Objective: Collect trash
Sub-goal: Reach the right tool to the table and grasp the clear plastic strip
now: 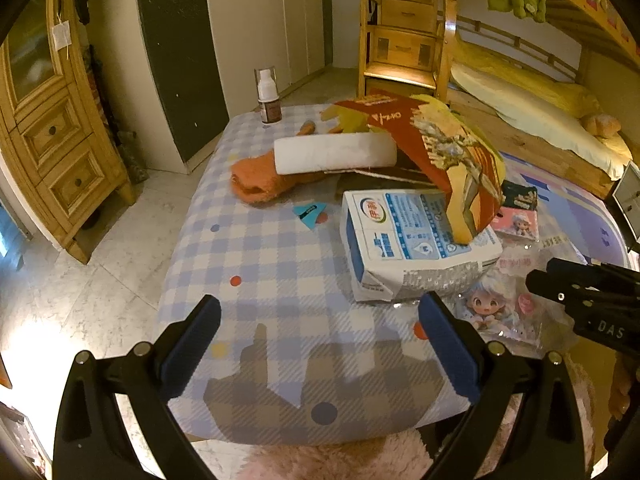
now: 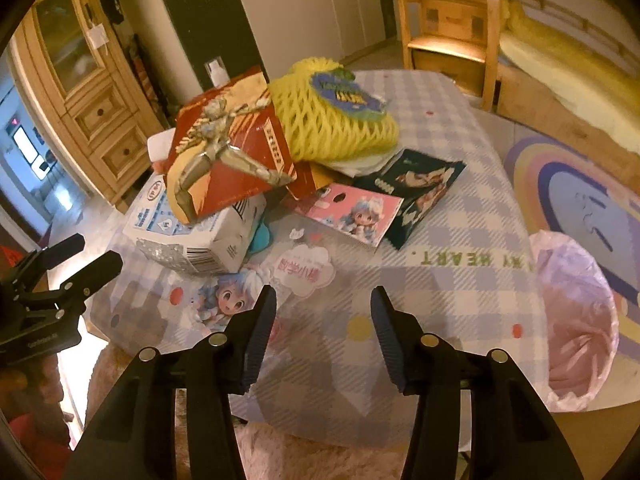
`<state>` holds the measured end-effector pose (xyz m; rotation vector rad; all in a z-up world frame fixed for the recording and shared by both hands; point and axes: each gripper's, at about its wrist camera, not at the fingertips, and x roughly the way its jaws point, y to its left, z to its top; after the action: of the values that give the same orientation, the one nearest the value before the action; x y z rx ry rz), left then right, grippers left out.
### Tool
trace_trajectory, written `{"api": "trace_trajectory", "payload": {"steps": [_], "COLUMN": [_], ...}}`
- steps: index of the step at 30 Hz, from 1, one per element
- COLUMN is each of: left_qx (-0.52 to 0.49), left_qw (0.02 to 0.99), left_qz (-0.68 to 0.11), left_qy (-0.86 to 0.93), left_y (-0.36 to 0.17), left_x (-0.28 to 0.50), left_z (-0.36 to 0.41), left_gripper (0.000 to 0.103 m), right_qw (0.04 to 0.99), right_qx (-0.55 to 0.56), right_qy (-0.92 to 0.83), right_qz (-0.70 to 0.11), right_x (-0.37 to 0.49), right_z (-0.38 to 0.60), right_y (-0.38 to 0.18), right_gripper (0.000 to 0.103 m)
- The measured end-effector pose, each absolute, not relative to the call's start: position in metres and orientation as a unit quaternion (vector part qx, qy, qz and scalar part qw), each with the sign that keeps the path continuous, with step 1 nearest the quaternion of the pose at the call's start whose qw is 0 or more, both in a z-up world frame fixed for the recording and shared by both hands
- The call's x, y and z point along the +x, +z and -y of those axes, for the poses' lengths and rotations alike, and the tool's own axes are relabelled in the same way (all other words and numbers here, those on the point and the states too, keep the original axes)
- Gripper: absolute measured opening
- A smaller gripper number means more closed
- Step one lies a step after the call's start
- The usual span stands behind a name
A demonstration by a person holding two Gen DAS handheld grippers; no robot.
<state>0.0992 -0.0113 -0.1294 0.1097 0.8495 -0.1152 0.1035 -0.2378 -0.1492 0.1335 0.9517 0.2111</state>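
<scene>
The trash sits heaped on the desk, with the milk carton as the handiest landmark. Left of the carton, in the left wrist view, an orange cloth lies flat under a white foam block; both look soft and light, and the block's long edges offer the better hold. The carton itself is white and blue, crumpled at one end, probably empty and light, stiff enough to pinch across its narrow sides. Leaning on top of the carton is a red card box printed with a silver figure: thin, stiff, likely to slide, best taken by a free edge. Right of that, a yellow foam net with a blue sticker looks springy and almost weightless. In front of the carton lies a clear wrapper with a cartoon girl, flimsy and slippery, needing a pinch on a raised fold. Right of the carton lie a pink card and a dark packet, both flat. Far right stands a bin with a pink bag.

The left gripper hangs wide and empty left of the carton; the right gripper stands part open, empty, just beside the wrapper.
</scene>
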Motion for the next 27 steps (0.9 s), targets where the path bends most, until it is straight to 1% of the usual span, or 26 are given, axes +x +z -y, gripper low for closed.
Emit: {"api": "trace_trajectory", "payload": {"steps": [4,7,8,9,11,15,19,25,26,27], "left_qx": [0.054,0.056,0.057,0.058,0.061,0.063,0.068,0.058,0.054,0.051], "left_qw": [0.907,0.907,0.907,0.907,0.908,0.912,0.913,0.917,0.918,0.918], "left_qz": [-0.414,-0.413,-0.413,-0.412,-0.41,-0.402,-0.397,-0.386,-0.383,-0.382], "left_qy": [-0.055,-0.057,-0.056,-0.056,-0.056,-0.058,-0.064,-0.087,-0.091,-0.093], "left_y": [-0.131,-0.132,-0.131,-0.131,-0.128,-0.12,-0.112,-0.094,-0.091,-0.089], "left_x": [0.099,0.098,0.097,0.096,0.093,0.086,0.083,0.087,0.091,0.094], "left_z": [0.011,0.011,0.011,0.012,0.013,0.015,0.022,0.035,0.037,0.04], "left_gripper": [0.096,0.096,0.096,0.096,0.096,0.096,0.096,0.096,0.096,0.091], "right_qw": [0.884,0.883,0.881,0.88,0.88,0.893,0.909,0.937,0.94,0.941], "right_qx": [0.076,0.095,0.102,0.109,0.125,0.131,0.119,0.044,0.035,0.031], "right_qy": [0.104,0.11,0.11,0.11,0.113,0.114,0.094,0.036,0.028,0.023], "right_qz": [-0.45,-0.446,-0.448,-0.45,-0.444,-0.415,-0.388,-0.345,-0.34,-0.337], "right_x": [0.109,0.115,0.116,0.116,0.113,0.095,0.075,0.053,0.052,0.051], "right_z": [0.237,0.238,0.239,0.24,0.244,0.252,0.264,0.273,0.274,0.277], "right_y": [-0.152,-0.154,-0.154,-0.154,-0.15,-0.129,-0.105,-0.073,-0.07,-0.069], "right_gripper": [0.046,0.038,0.031,0.019,0.004,0.0,0.0,0.0,0.0,0.0]}}
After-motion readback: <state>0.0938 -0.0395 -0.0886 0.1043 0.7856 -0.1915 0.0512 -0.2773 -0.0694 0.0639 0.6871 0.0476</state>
